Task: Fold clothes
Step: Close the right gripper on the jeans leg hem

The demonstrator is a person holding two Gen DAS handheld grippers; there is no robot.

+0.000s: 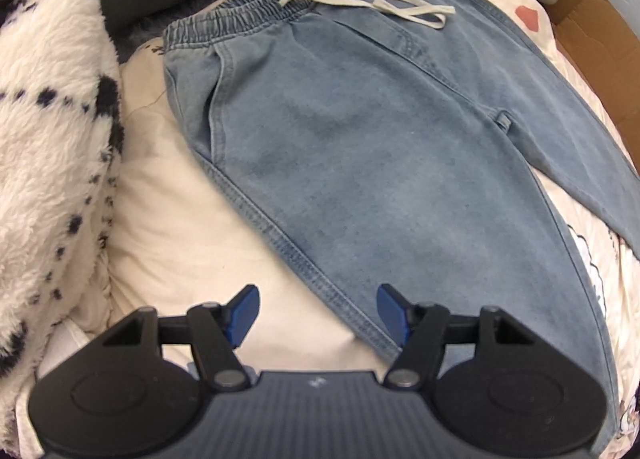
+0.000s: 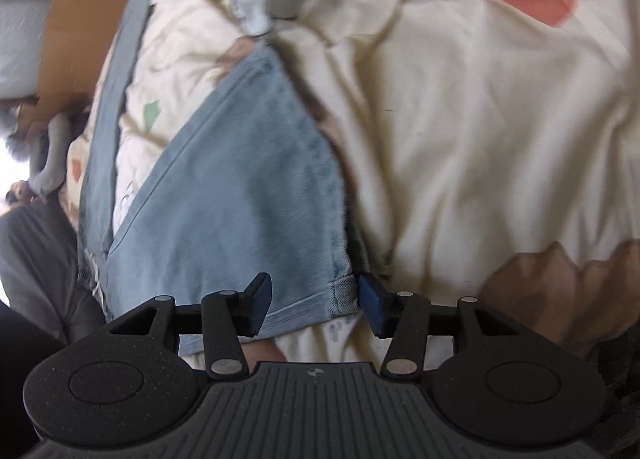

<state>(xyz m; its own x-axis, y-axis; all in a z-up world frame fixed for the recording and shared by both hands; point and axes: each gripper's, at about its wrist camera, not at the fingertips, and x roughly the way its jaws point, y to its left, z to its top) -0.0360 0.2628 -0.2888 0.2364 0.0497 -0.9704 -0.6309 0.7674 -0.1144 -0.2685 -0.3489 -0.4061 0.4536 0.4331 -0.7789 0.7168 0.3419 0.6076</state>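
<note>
Left wrist view: bed quilt [image 1: 168, 227] carries denim trousers [image 1: 360, 147] spread flat, waistband far, no fold made yet. Left hand-held gripper [image 1: 318, 313] released over side seam. Right hand-held gripper [image 2: 314, 307] unclenched, straddling leg hem [image 2: 304, 307]; folding all remains.

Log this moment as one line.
jeans: flat on bedspread | left tongs: open over side seam | right tongs: open around leg hem | fold: not started
</note>
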